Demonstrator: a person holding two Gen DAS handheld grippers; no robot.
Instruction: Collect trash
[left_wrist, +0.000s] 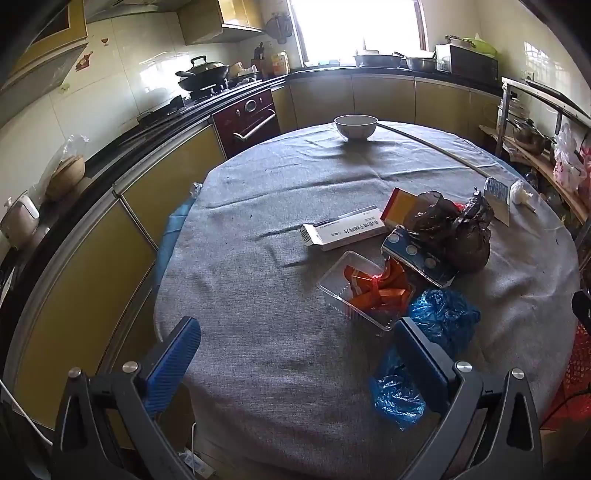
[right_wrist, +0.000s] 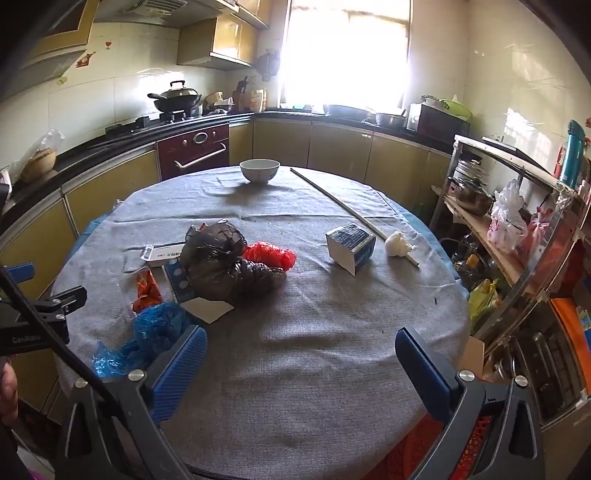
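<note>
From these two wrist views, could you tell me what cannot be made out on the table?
- Left wrist view: red bag, nearly all hidden behind the black bag.
- Right wrist view: long white box, mostly covered by the black bag; print too small to read.
- Both views: bowl, contents hidden by its rim.
- Left wrist view: blue bag, partly behind a gripper finger.

A white bowl sits at the grey-clothed table's far edge — a lidded wok on the stove.
</note>
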